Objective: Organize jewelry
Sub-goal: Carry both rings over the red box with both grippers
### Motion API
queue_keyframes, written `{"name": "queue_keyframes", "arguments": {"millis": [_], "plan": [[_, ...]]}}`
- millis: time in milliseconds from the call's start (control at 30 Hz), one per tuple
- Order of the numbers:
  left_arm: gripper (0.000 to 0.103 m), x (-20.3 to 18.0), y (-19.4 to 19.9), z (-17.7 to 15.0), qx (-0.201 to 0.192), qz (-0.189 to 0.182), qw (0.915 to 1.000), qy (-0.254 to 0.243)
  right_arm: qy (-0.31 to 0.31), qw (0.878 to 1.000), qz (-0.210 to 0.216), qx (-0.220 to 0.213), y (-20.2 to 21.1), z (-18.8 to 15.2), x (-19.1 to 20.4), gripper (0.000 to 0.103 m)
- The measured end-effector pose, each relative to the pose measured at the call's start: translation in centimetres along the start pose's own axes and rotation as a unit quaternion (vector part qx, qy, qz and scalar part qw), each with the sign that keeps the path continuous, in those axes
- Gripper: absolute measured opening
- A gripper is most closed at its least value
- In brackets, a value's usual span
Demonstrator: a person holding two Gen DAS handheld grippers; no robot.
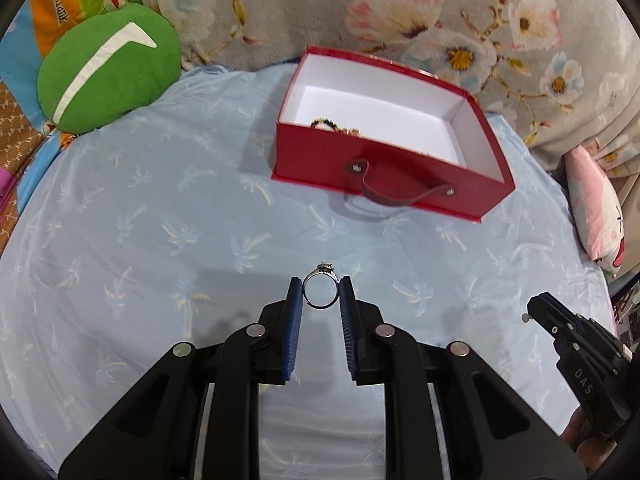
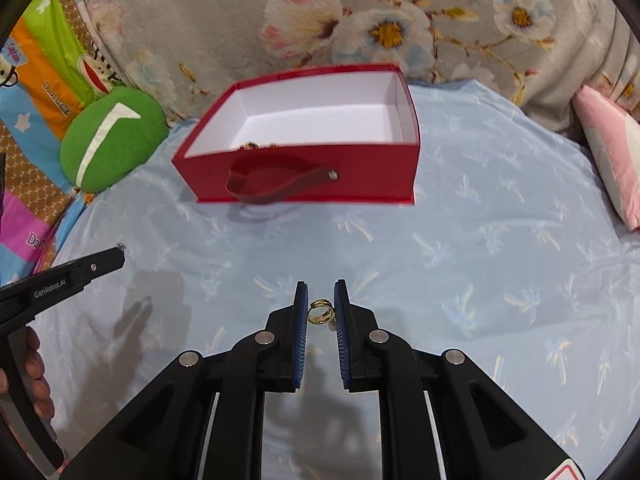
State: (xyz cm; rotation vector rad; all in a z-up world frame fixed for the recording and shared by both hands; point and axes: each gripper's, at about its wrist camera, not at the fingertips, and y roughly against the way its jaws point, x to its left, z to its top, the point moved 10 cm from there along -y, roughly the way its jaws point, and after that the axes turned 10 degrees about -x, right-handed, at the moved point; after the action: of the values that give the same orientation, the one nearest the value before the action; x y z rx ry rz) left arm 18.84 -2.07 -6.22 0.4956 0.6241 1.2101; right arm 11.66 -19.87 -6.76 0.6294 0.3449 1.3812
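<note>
my left gripper [image 1: 321, 294] pinches a thin silver ring with a small stone setting [image 1: 321, 289] between its blue pads, jaws narrowed to the band's width; my right gripper [image 2: 321, 311] is nearly closed on a chunky gold ring [image 2: 320, 312]. both hang above the pale blue palm-print sheet [image 1: 140, 208], well short of the open red cardboard box with a white lining [image 1: 320, 156], which already holds some beaded jewelry [image 1: 334, 125]. i judge this the carry step; next i need to reach over the near wall and part the pads above the floor
</note>
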Motion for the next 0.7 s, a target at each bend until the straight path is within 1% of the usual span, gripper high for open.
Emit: {"name": "queue_keyframes", "arguments": {"millis": [133,200,367,467,533,700], "plan": [[0.018,0.5,1.3,1.7,-0.018,-0.004,0.9998,0.006,0.005,1.0,0.007,-0.028,1.0,2.7,0.6,0.012],[0.018,0.5,1.8,2.7,-0.028,-0.005,0.9996,0.001,0.006,0.999,0.012,-0.04,1.3,4.1,0.9,0.012],[0.018,0.0,1.8,5.4,-0.052,-0.004,0.9986,-0.009,0.01,0.997,0.019,-0.069,1.5,7.8,1.4,0.012],[0.018,-0.4,1.4,8.0,-0.073,-0.003,0.9972,-0.015,0.02,0.995,0.015,-0.095,1.3,11.0,1.6,0.012],[0.018,-0.8,0.7,10.3,-0.089,-0.002,0.9958,-0.02,0.021,0.994,0.015,-0.109,0.9,13.2,1.6,0.012],[0.018,-2.0,-1.4,15.6,-0.119,0.0,0.9926,-0.025,0.027,0.991,0.01,-0.133,-1.4,18.5,1.5,0.012]]}}
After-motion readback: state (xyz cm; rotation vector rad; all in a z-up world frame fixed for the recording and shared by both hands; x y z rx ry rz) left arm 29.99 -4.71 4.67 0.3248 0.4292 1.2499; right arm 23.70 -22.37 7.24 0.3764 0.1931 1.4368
